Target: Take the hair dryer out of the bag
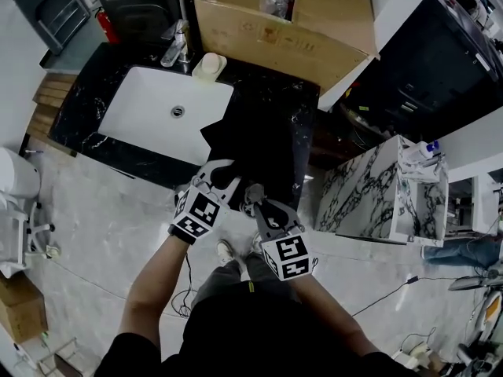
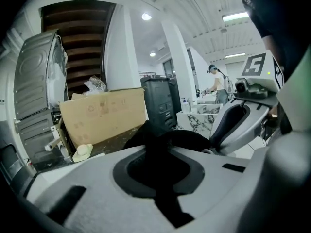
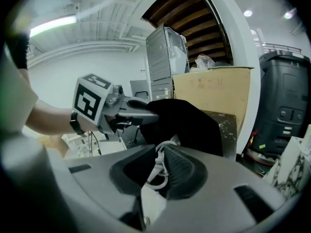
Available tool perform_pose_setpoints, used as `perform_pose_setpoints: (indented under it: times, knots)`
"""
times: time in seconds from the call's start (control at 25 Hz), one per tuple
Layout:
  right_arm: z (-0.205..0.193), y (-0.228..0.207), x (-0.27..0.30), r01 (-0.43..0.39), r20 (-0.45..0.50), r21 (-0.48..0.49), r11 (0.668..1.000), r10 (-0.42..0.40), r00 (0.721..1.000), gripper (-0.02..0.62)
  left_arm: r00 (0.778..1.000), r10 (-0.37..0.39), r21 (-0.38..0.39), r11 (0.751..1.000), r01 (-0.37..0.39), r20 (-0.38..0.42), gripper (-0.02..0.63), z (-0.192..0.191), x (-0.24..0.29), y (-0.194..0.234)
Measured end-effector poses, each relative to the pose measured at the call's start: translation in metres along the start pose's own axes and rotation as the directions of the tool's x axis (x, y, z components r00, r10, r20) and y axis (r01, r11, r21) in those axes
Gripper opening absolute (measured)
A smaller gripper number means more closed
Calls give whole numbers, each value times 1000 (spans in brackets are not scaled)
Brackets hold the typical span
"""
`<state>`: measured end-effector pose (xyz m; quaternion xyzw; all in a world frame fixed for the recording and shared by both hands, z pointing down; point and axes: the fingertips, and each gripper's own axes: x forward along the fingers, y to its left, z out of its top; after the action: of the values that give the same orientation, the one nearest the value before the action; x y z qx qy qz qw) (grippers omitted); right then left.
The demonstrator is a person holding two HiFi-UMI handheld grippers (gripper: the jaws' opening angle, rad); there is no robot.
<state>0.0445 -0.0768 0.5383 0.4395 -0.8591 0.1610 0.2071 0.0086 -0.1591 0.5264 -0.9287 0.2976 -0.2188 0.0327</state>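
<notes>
At the front edge of the dark marble counter (image 1: 86, 124), as your head view shows it, the black bag (image 1: 263, 128) lies just right of the white sink (image 1: 157, 112), with its near end at the counter's edge. Your left tool (image 1: 222, 171) meets the bag's near left corner. Your right tool (image 1: 253, 197) sits just beside it, lower and to the right, and both point away from you at the bag. A cardboard box (image 1: 314, 22) stands behind the bag and a faucet (image 1: 177, 45) behind the sink.

From the left gripper view, your left tool is clenched on a fold of the bag's black cloth. The cloth fills the gap between the jaws and rises ahead of them. The right tool shows close by at the right.

From the right gripper view, your right tool grasps a white cord (image 3: 158, 171), which loops in the hollow between the jaws and runs toward the bag just ahead. The left tool holds the bag's far side. The hair dryer itself shows in no view; only the bag's cloth is visible.
</notes>
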Motion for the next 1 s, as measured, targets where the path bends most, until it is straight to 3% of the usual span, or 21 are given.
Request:
perform_pose_setpoints:
  times: [0.16,0.4,0.72,0.8,1.0]
  knots:
    - [6,-3,21,23,-19,61,998,-22,1000,93,1000,6,45,999,-5,-7,36,11,1,1]
    - [13,-30,42,159,-60,160,974,-151,987,106,1000,25,52,998,-24,-10,37,14,-2,6]
    - [15,-40,54,222,-110,211,952,-202,973,184,999,36,-4,999,-36,-10,37,6,-8,14]
    - [13,-37,58,219,-135,221,950,-193,972,245,999,34,-13,999,-34,-4,37,8,-7,15]
    - [11,-33,70,242,-174,221,945,-206,963,264,999,21,-12,1000,-20,29,35,17,-7,16]
